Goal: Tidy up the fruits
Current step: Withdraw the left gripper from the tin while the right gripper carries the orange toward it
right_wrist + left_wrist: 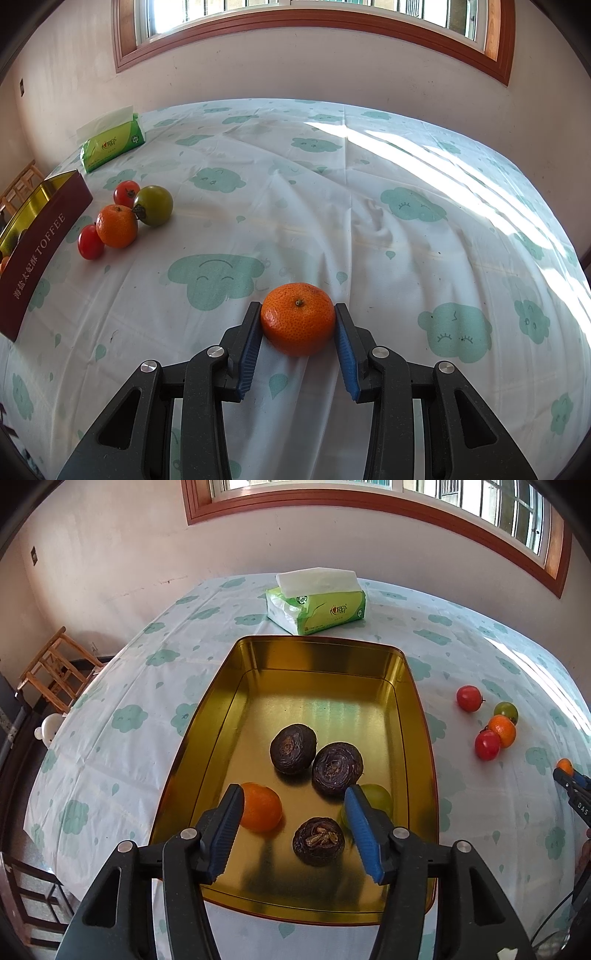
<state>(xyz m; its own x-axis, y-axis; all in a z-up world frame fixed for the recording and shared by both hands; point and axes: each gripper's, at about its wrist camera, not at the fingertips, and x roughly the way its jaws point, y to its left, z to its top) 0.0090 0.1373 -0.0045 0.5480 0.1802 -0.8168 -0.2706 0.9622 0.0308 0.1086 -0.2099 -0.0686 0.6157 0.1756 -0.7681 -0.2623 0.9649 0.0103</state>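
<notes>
On the cloth, right jaws clamp a tangerine [298, 318], stem up; left jaws apart.

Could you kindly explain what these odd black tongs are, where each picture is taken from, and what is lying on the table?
There is no robot: a person holds one pair of tongs in each hand, each with a camera looking along its blue-padded fingers. The left view shows the left tongs open above a gold tin containing three dark brown fruits, a tangerine and a green fruit. The right view shows the right tongs shut on an orange resting on the tablecloth. Two red tomatoes, a green tomato and another orange wait beside the tin; a tissue pack lies behind.
</notes>
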